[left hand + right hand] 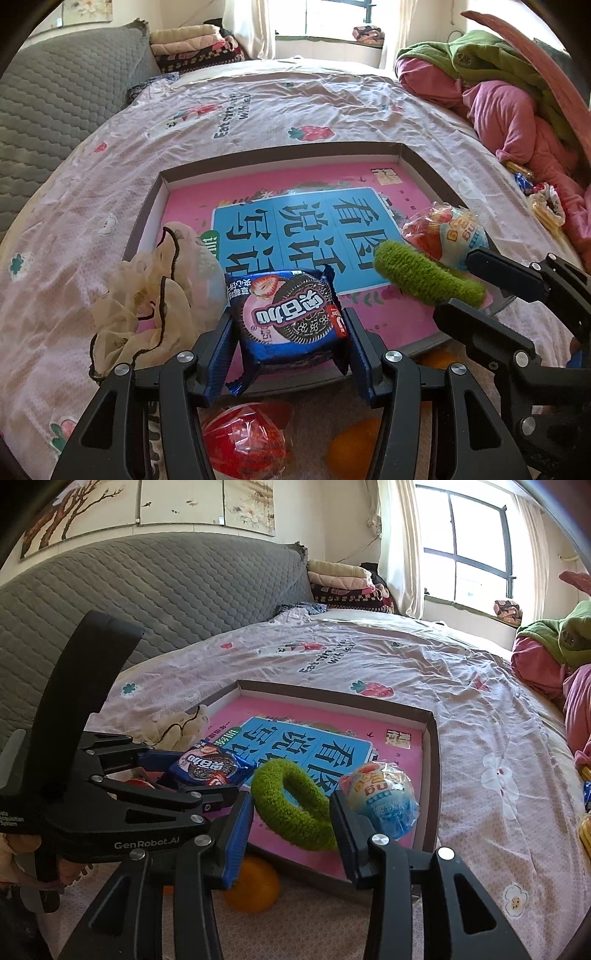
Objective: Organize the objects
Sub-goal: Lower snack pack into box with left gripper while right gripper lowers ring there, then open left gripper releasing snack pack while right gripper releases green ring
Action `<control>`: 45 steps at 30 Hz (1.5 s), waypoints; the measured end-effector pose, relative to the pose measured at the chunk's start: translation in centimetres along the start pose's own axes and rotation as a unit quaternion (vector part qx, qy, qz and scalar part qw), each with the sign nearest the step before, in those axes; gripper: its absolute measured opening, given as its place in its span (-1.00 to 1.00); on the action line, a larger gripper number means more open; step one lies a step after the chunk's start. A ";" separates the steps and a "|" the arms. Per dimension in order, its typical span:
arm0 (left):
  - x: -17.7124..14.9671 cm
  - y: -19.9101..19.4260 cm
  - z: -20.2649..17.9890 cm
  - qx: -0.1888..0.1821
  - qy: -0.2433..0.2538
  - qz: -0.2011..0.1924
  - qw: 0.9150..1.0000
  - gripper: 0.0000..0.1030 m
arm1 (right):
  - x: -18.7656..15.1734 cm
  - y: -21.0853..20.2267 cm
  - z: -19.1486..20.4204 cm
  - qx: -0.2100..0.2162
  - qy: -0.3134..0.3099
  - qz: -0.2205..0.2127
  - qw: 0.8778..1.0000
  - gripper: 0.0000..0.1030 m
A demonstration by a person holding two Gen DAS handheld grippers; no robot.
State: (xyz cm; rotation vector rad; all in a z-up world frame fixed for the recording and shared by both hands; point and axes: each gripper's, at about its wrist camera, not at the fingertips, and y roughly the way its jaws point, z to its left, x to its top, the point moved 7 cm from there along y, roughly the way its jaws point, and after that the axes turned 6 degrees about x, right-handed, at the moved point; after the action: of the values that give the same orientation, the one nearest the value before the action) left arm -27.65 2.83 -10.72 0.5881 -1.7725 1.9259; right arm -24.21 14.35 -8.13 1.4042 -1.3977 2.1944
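Note:
A shallow box lid with a pink and blue printed floor lies on the bed. My left gripper is shut on a blue cookie packet held over the lid's near edge; the packet also shows in the right wrist view. My right gripper is shut on a green knitted ring over the lid; the ring shows in the left wrist view. A round wrapped snack lies in the lid beside the ring. A cream scrunchie drapes over the lid's left edge.
An orange and a red wrapped snack lie on the bed below the grippers. Pink and green clothes are piled at the right, with small snack packets near them. A grey headboard stands behind.

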 end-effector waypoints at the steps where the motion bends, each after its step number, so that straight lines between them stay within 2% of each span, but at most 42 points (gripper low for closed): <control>1: 0.0 0.0 0.0 0.001 0.000 0.000 1.000 0.11 | 0.0 0.1 0.0 -0.003 -0.002 0.001 1.000 -0.17; 20: 0.8 -0.9 -0.2 -0.009 -0.002 -0.009 1.000 0.12 | 0.4 -0.9 -0.2 0.001 0.006 -0.011 1.000 -0.17; 27: 1.0 -0.7 -0.2 -0.004 -0.002 -0.008 1.000 0.14 | 0.6 -1.3 -0.5 0.004 0.013 -0.016 1.000 -0.17; 29: 1.0 -0.6 -0.2 0.000 0.000 -0.009 1.000 0.22 | 0.6 -1.3 -0.6 0.004 0.014 -0.016 1.000 -0.17; 45: 1.2 -1.5 0.1 0.005 -0.006 -0.019 1.000 0.23 | 0.5 -1.4 -0.2 0.003 0.009 -0.016 1.000 -0.17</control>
State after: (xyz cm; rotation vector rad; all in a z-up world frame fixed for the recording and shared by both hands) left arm -27.73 2.89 -8.85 0.6339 -1.7486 1.9111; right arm -23.85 15.10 -6.92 1.3948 -1.3534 2.1878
